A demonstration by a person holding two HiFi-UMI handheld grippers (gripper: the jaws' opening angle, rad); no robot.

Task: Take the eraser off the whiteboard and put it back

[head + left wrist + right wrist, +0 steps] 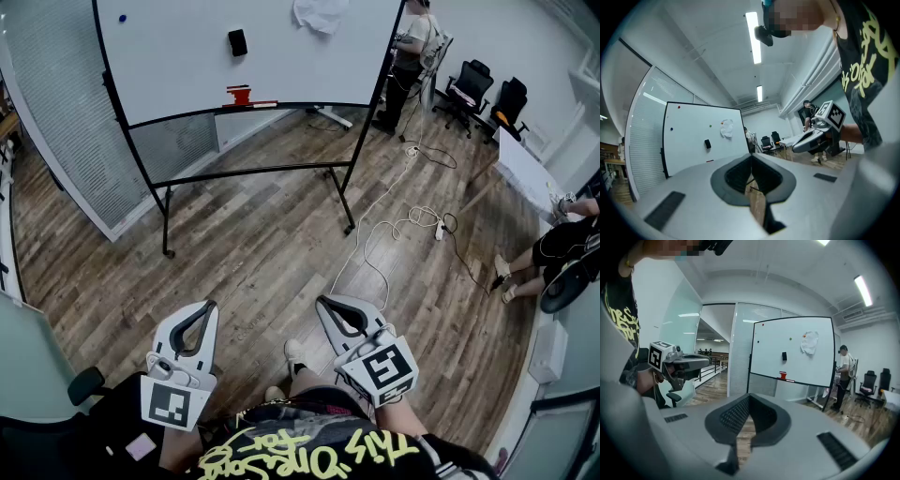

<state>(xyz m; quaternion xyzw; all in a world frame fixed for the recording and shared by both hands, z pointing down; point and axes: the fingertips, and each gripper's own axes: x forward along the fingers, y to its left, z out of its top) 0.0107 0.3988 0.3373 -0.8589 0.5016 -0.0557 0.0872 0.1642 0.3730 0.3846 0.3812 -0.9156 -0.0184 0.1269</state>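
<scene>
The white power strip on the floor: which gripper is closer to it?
Right. In the head view, the right gripper is below and left of the power strip, not touching it. The left gripper is further left still, past the right one.

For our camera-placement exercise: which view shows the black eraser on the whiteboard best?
The head view: the eraser appears largest there, dark against the whiteboard, with nothing in front of it. The left and right gripper views show it too, only smaller and farther off.
</scene>
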